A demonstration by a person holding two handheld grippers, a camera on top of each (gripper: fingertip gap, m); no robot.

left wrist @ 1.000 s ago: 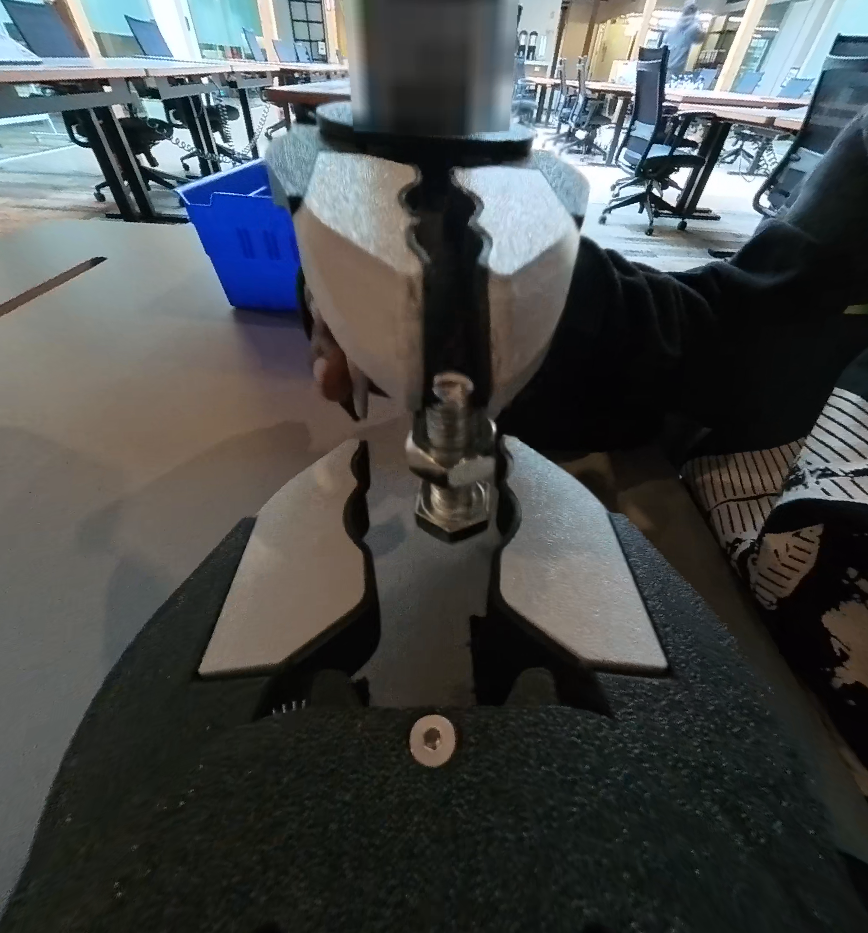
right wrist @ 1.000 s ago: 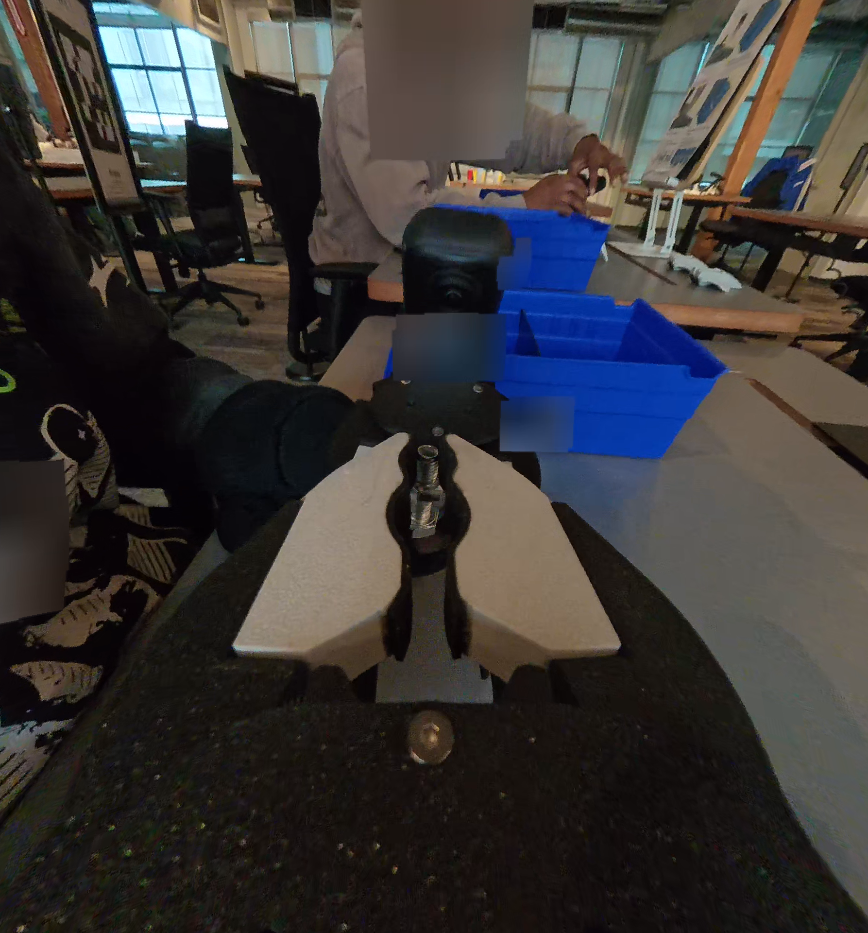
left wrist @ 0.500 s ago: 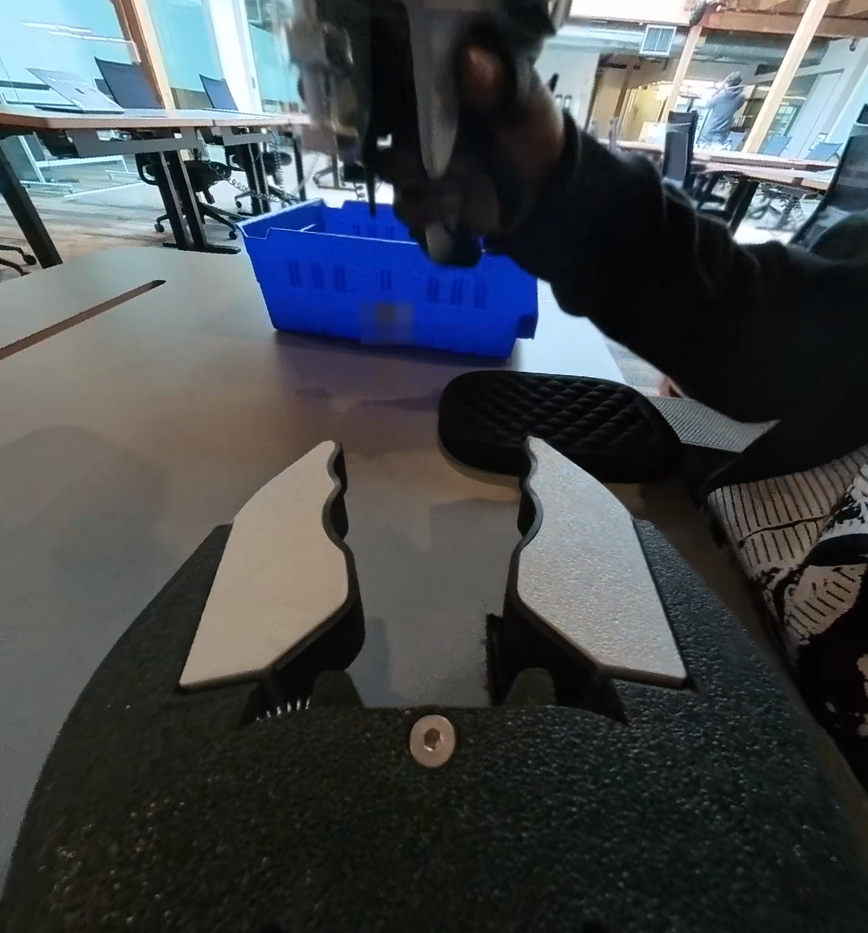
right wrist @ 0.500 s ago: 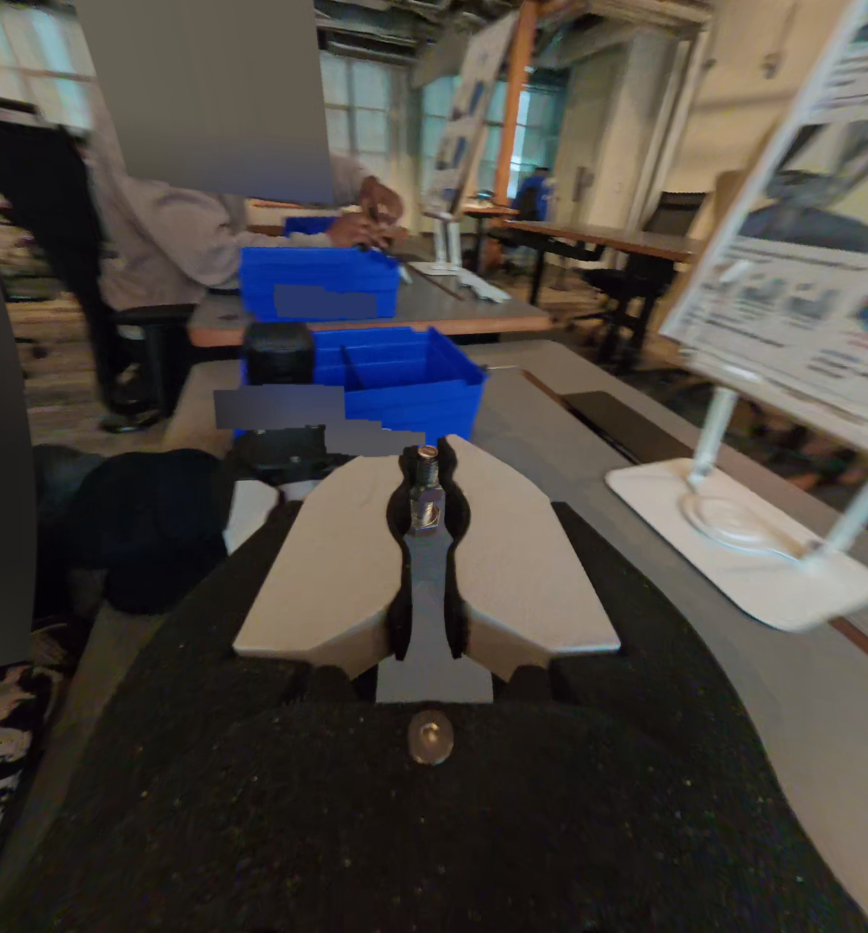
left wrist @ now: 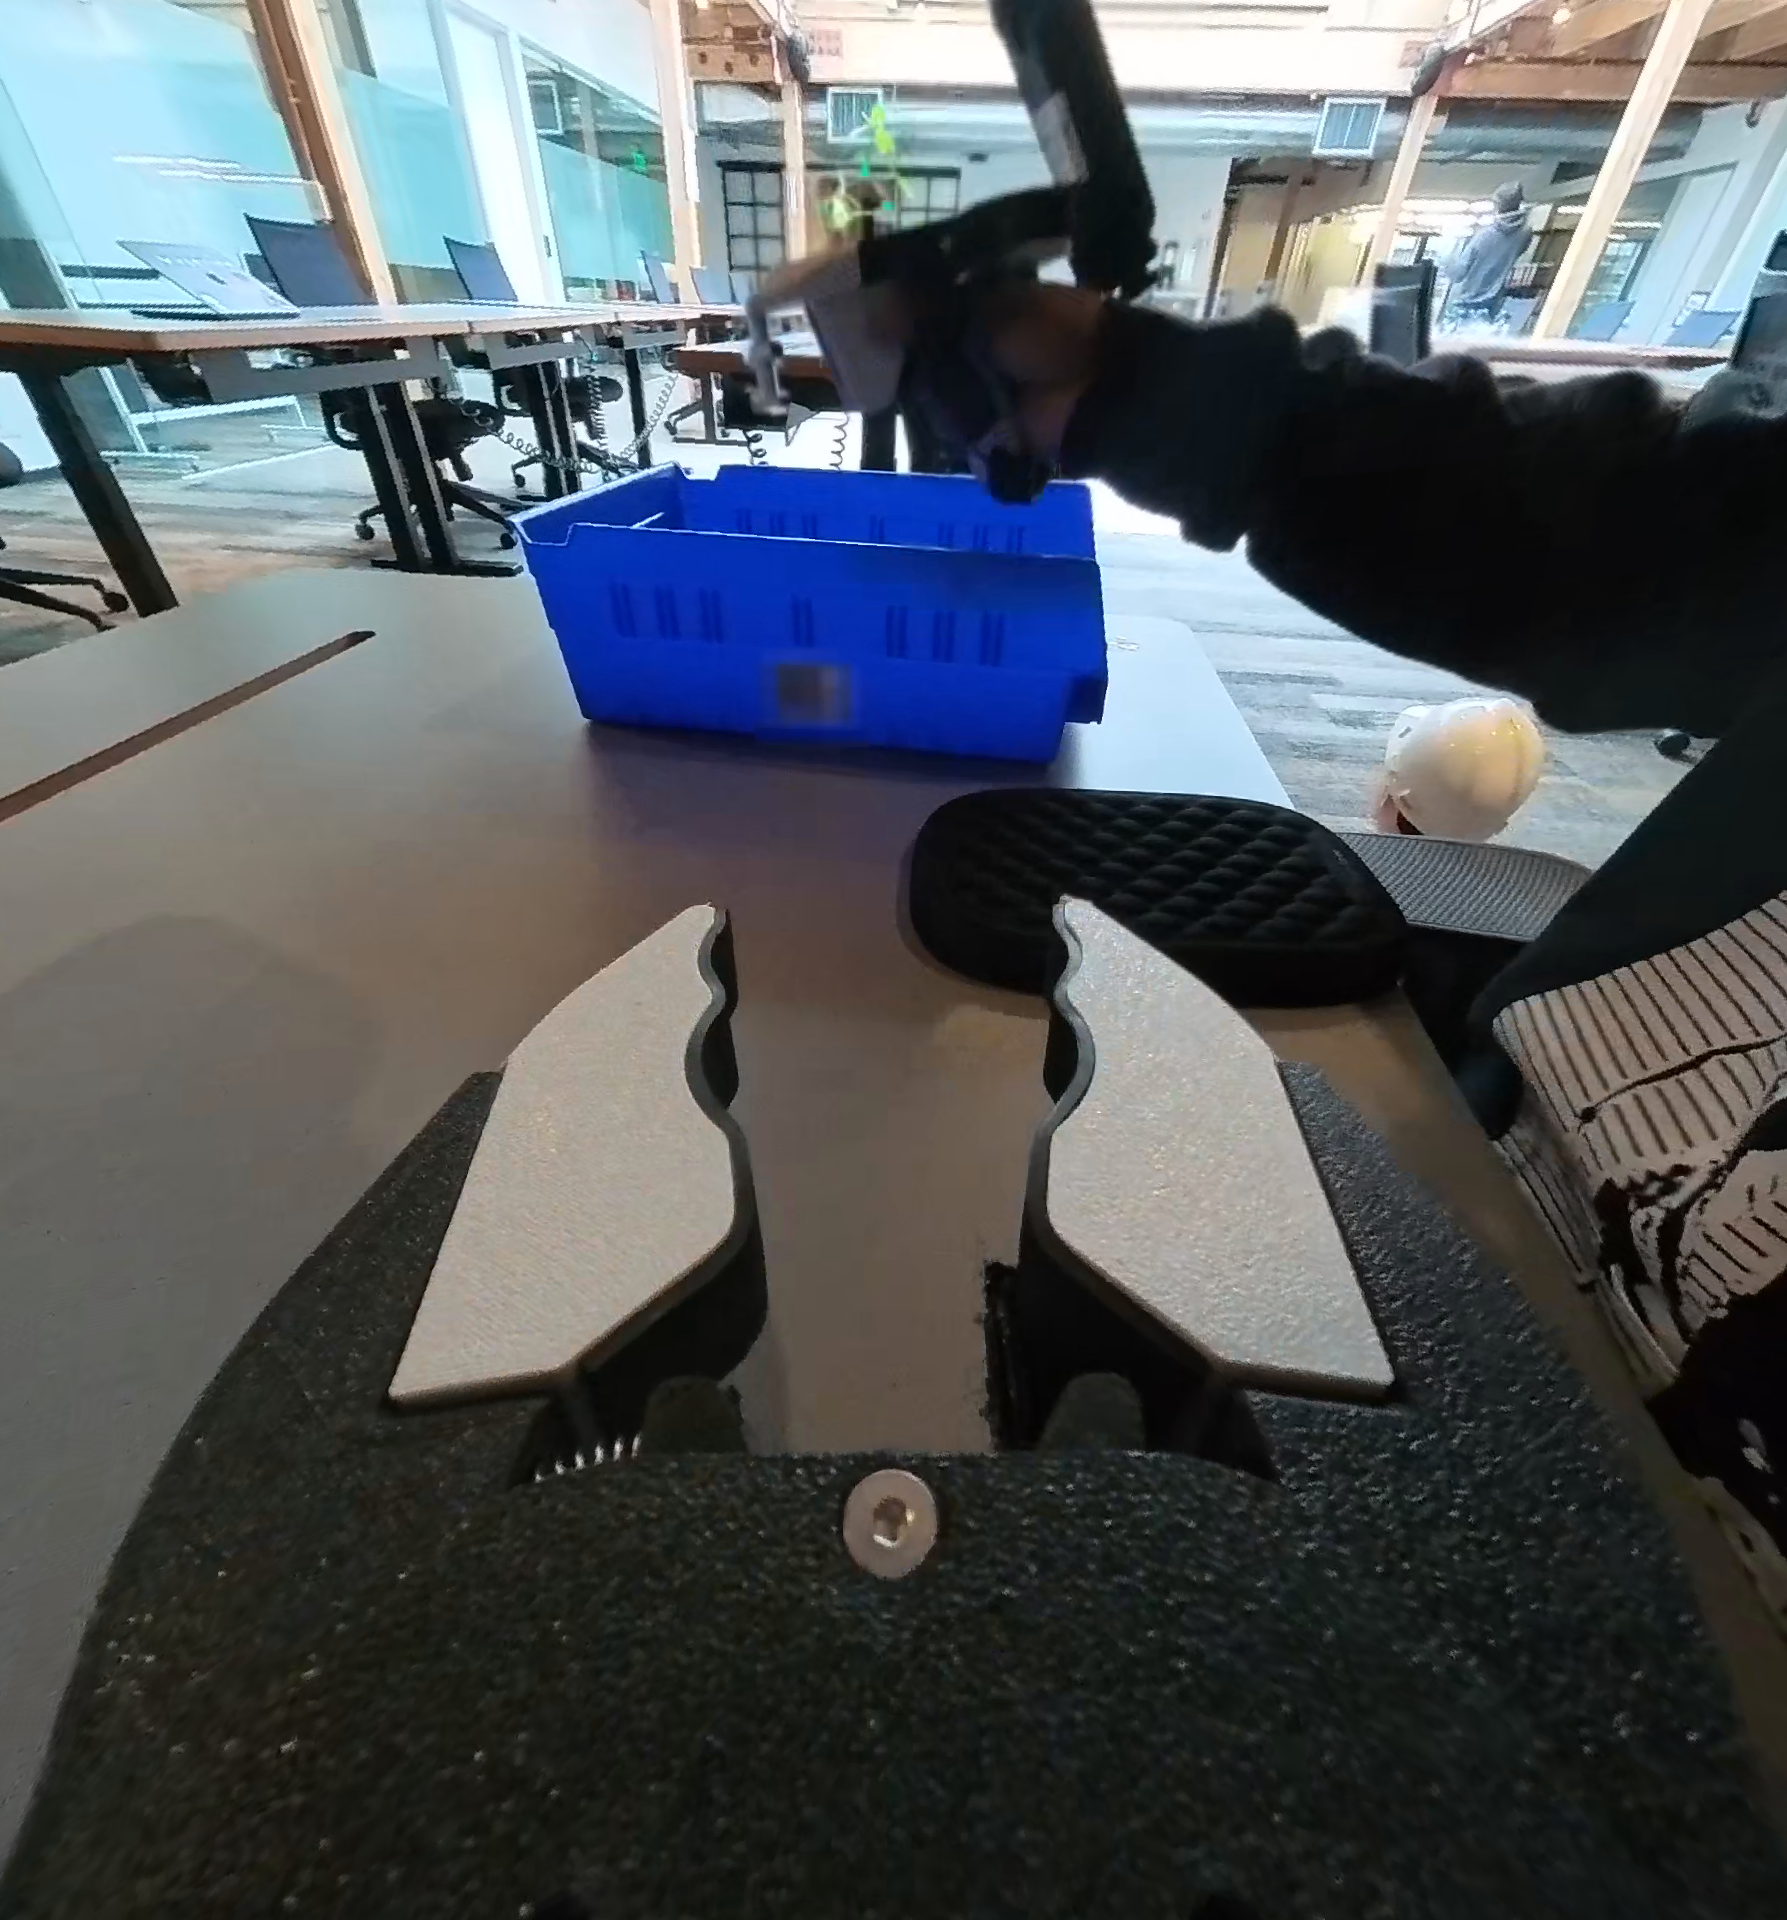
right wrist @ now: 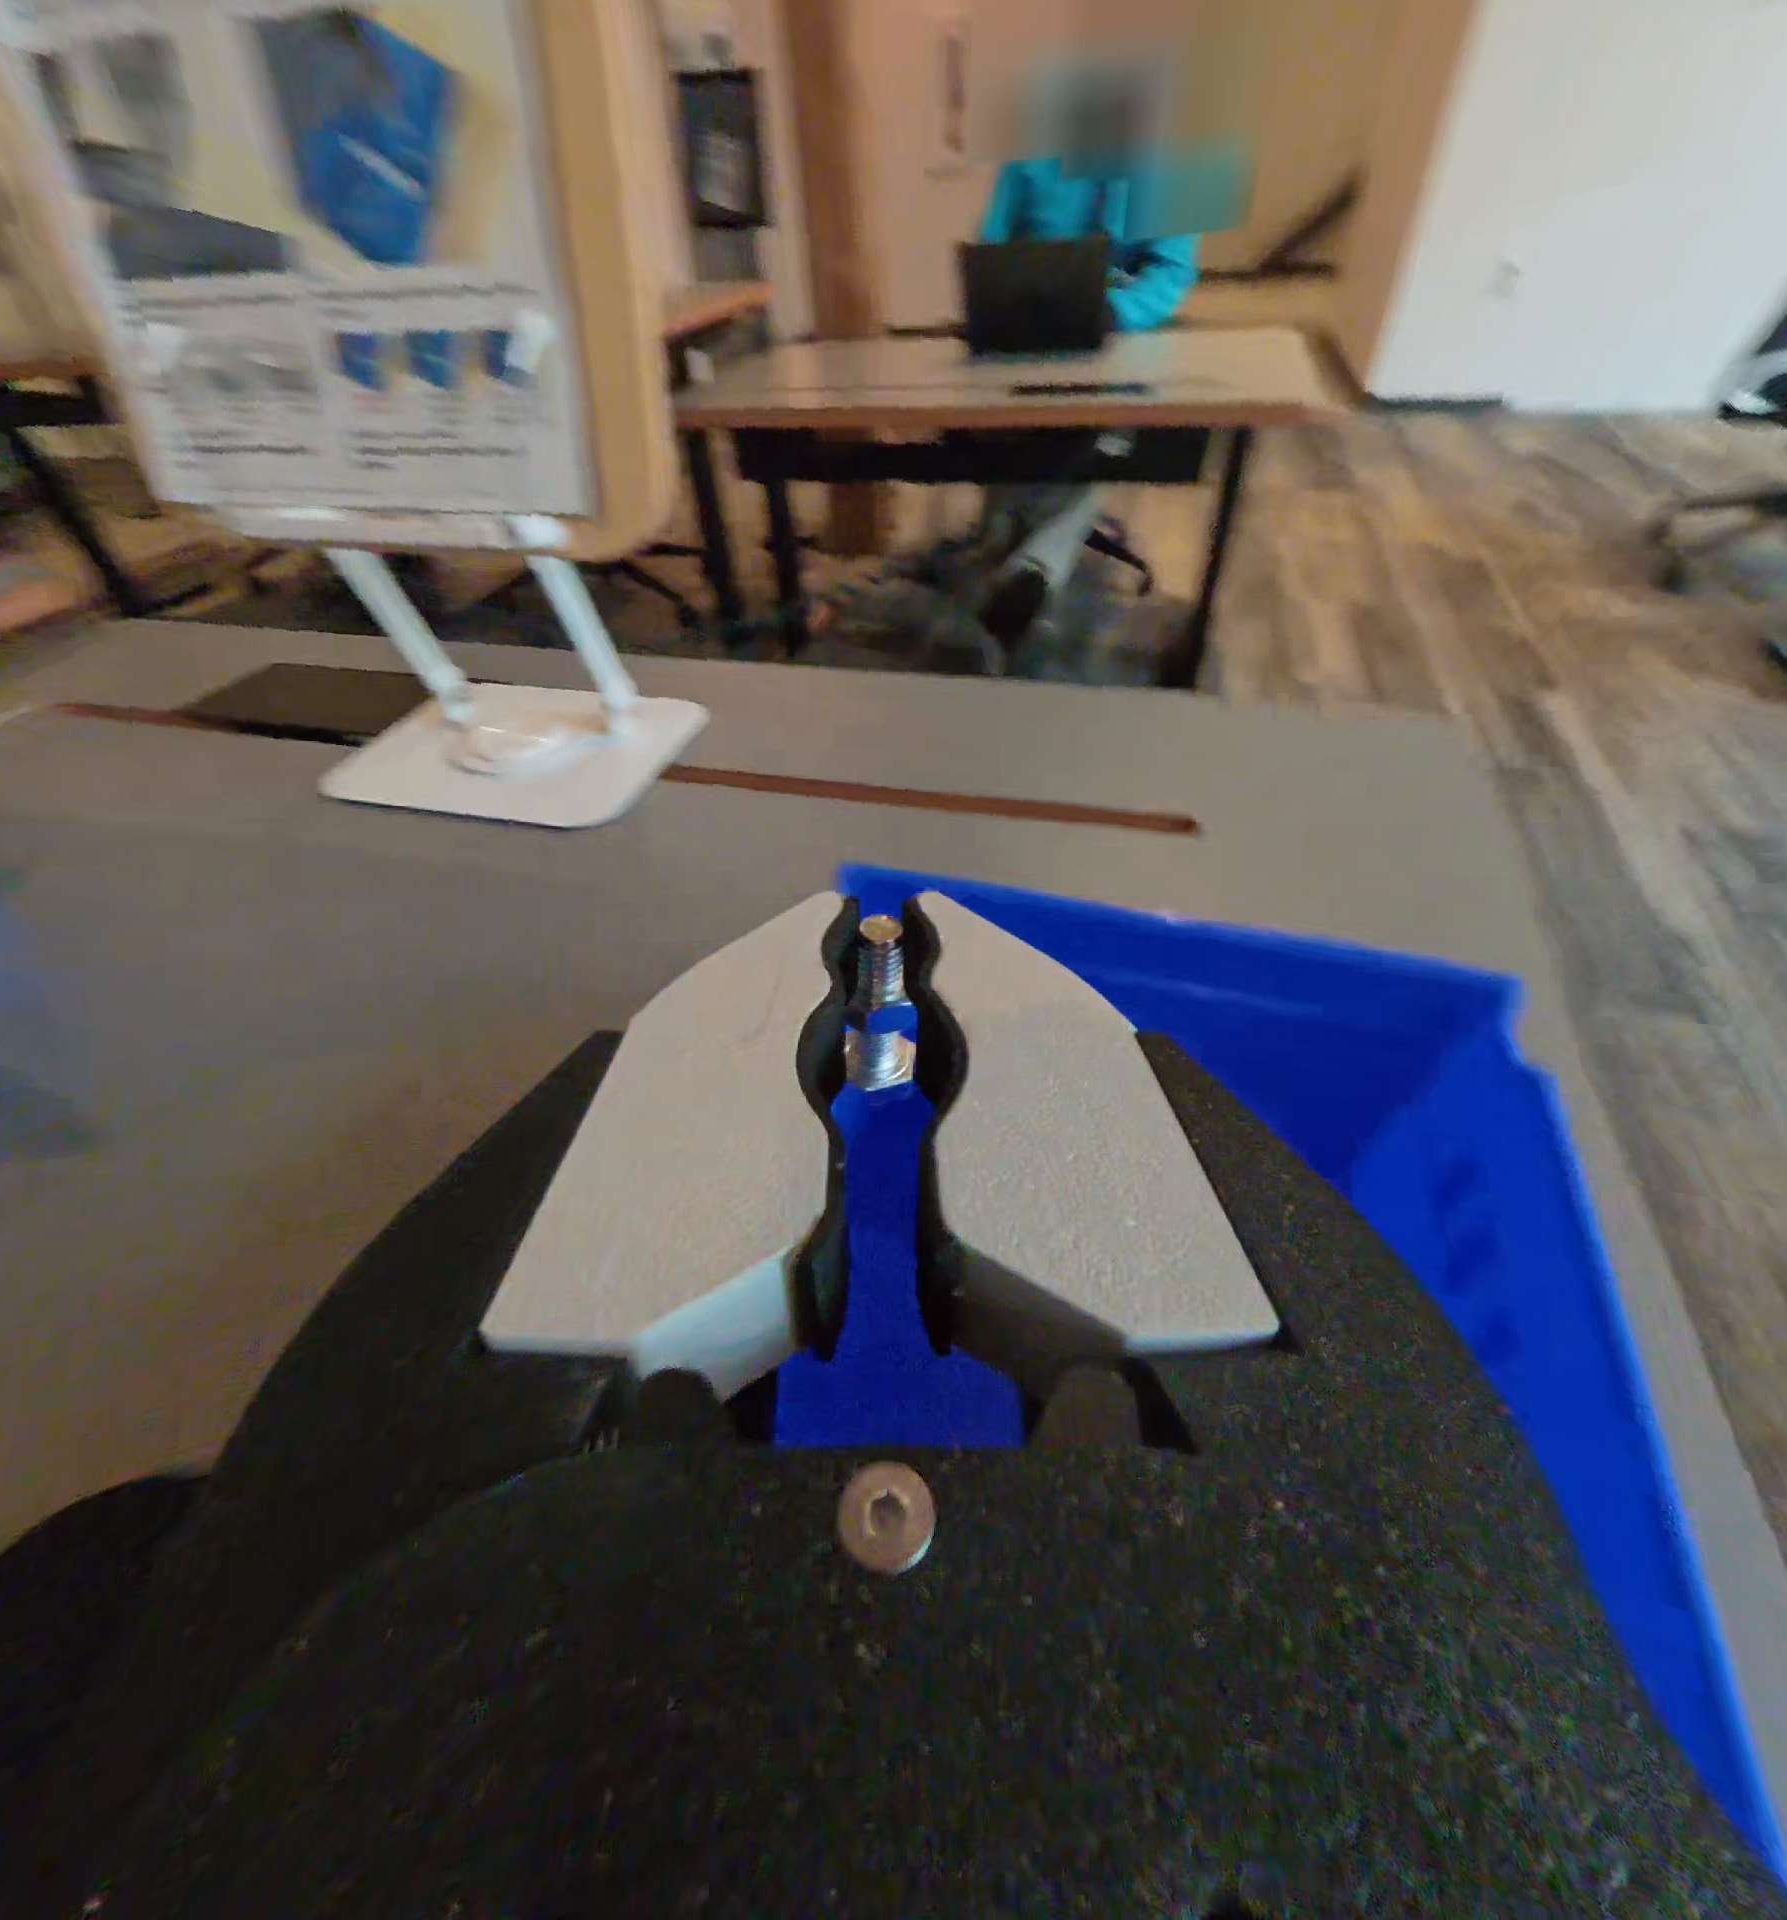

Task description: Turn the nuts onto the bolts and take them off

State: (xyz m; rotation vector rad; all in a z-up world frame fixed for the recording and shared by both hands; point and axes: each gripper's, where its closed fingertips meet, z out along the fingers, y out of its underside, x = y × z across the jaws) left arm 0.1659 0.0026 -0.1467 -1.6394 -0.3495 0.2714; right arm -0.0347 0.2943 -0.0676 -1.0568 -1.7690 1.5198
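Silver bolt (right wrist: 878, 971), nut (right wrist: 876, 1058) threaded on

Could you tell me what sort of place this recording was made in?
Most likely an open-plan office or shared workspace: rows of long desks with office chairs, glass partitions, and a person at a laptop at another desk.

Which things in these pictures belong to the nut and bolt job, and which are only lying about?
Belonging to the job:
- bolt with a nut on it, clamped in the right gripper
- left gripper, open and empty
- blue bin, under the right gripper

Only lying about:
- white sign stand on the table
- black textured pad
- white helmet on the floor
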